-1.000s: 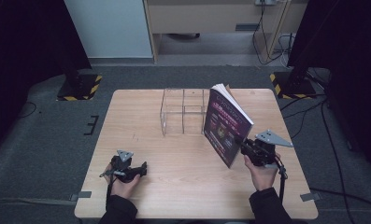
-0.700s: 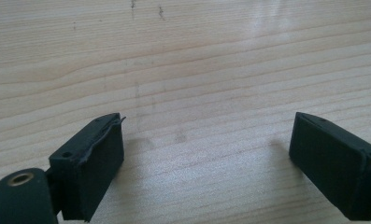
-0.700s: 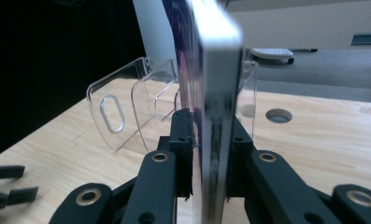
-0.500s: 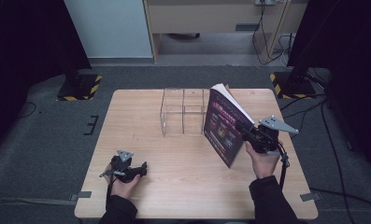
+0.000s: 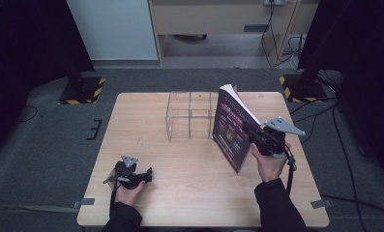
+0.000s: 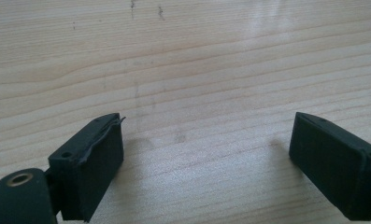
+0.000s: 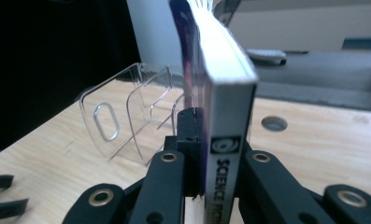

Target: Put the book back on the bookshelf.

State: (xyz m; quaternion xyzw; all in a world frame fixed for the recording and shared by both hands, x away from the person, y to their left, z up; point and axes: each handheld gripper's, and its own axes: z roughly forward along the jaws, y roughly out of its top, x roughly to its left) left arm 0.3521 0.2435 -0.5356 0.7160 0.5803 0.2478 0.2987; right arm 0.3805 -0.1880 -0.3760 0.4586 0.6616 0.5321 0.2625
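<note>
At the near left of the bench [image 5: 180, 159], the left tool [image 5: 148, 173] rests on the wood with its jaws spread wide and nothing between them. Behind the middle stands a clear plastic rack [image 5: 189, 116]. Just right of it, the right tool [image 5: 251, 134] clamps a dark-covered book [image 5: 230, 128] by its spine, holding it upright and tilted above the bench, pages fanning at the top.

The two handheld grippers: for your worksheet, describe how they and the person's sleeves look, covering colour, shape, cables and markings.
Both the left gripper and the right gripper are black, each topped by a grey three-cornered plate. Their jaws are blocky black pads on bolted linkage arms. A black cable trails from each. Both sleeves are dark. No markings can be made out on either.
</note>
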